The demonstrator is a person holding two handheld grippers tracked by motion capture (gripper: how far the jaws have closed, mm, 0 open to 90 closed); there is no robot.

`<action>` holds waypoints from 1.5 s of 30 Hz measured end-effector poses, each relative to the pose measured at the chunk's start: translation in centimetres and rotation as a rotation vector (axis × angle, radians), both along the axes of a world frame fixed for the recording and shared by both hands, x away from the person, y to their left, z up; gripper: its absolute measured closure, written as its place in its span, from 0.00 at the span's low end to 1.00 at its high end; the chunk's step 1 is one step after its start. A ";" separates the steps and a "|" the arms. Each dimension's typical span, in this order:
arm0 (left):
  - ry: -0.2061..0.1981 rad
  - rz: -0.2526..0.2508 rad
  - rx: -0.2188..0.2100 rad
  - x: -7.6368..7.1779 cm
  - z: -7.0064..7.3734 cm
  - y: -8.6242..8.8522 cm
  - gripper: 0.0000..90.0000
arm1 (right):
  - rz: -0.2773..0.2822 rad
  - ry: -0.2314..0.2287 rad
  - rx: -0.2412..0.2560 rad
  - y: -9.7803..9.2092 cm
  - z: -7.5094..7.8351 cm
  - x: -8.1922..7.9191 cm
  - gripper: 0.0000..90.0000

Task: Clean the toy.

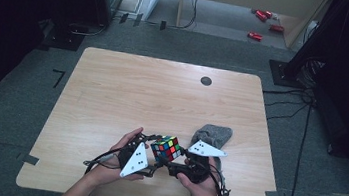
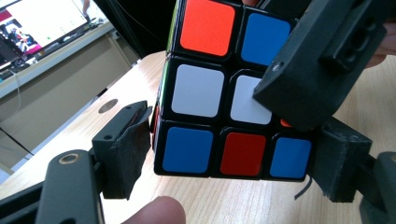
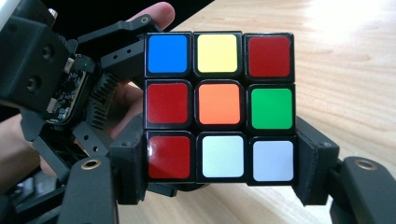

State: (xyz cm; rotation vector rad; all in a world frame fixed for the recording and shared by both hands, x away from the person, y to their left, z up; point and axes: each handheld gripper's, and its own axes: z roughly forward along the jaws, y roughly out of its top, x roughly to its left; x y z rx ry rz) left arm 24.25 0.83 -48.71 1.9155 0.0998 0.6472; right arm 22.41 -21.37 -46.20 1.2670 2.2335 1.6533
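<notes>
Right gripper point(image 3: 219, 186) pinches the Rubik's cube's point(image 3: 219, 105) bottom layer, near table edge at six o'clock. Left gripper point(image 2: 224, 154) brackets the same layer; whether it grips, I can't tell. Judging a layer twist next. Grey cloth point(image 1: 213, 133) beyond.

Dim room, window glare, possibly soft edges

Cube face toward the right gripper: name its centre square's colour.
Orange, clearest in the right gripper view: cube.
</notes>
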 end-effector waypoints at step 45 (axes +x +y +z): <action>0.387 0.024 -0.094 2.2 1.1 2.6 0.38 | -0.259 -0.213 -0.397 -8.0 -4.2 3.7 0.23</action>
